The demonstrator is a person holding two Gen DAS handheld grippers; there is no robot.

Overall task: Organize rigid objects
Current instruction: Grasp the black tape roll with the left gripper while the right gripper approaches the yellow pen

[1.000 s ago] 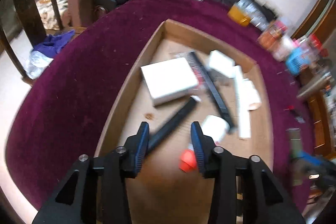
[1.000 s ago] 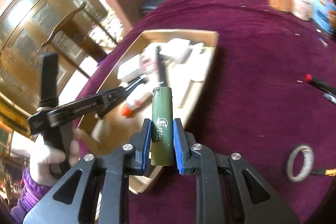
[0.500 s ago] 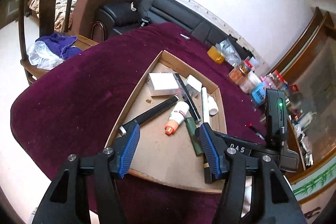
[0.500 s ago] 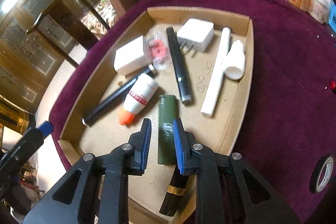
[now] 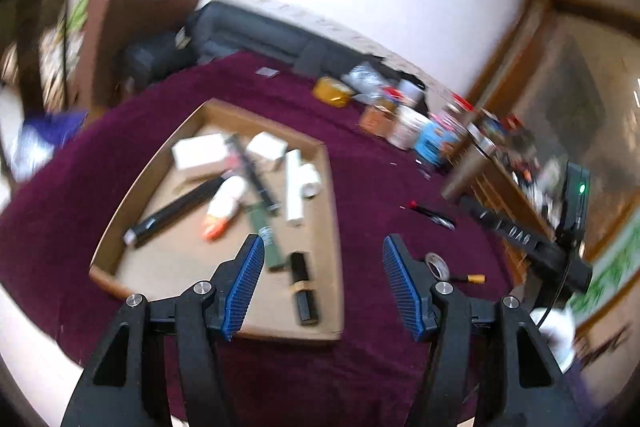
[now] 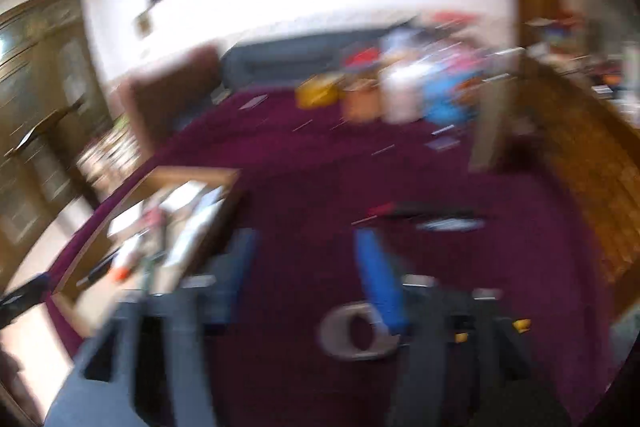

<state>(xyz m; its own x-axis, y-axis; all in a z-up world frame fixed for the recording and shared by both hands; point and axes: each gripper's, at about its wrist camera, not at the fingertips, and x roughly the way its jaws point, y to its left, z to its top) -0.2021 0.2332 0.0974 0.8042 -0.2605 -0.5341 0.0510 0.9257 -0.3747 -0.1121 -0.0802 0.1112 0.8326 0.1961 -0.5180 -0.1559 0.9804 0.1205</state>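
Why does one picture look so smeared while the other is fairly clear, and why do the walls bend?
Right wrist view: heavy motion blur smears everything, even the blue tongs and the tape ring. Left wrist view: the cardboard tray is fairly sharp, with blur toward the edges. Both views: a fisheye lens bows straight lines and darkens the corners.

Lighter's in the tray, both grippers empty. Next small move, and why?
Probably bring the right gripper down toward the tape roll just below its fingertips. Its jaws are opening with nothing between them, and the roll lies loose on the purple cloth, outside the cardboard tray. The green lighter already lies inside. The right view is blurred, so alignment is uncertain.
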